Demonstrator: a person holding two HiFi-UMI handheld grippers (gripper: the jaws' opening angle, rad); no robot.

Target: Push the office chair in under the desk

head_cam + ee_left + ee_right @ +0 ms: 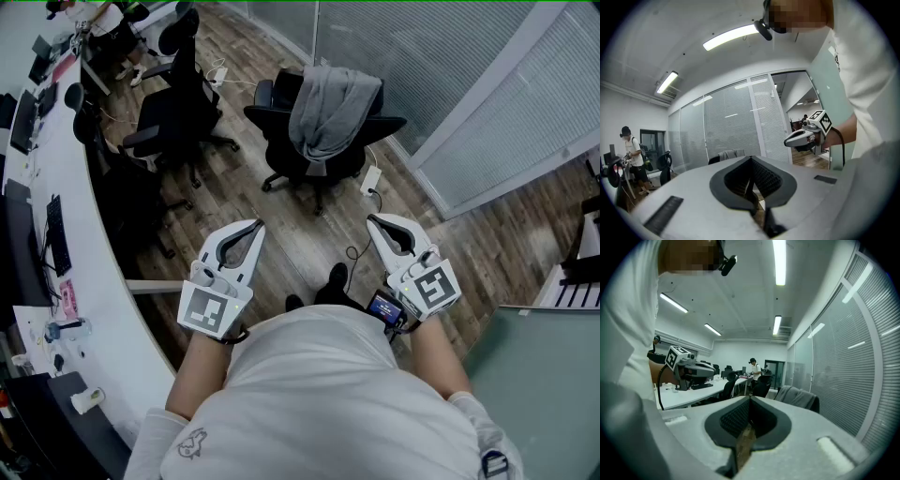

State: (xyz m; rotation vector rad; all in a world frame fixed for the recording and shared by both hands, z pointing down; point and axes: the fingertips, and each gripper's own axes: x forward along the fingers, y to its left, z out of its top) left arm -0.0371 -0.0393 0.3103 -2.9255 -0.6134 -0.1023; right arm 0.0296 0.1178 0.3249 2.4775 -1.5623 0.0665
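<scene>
Not started. Office chair [286, 155], grey jacket [330, 111] draped over its back, out on the floor [300, 244], well apart from the counter's [103, 253] long edge. Left tongs [255, 226] and right tongs [372, 220] both closed, empty, short of the chair, touching nothing. Remaining: reach chair, push it fully under. Target gap probably beside the black chairs [178, 103], hard to tell from this angle.

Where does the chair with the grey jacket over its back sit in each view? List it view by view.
Head view: chair upper centre, on the wood floor.
Left gripper view: small, slightly left of centre, below mid-height.
Right gripper view: right of centre, low.
Shared landmark: the blind-covered glass wall behind it.
</scene>
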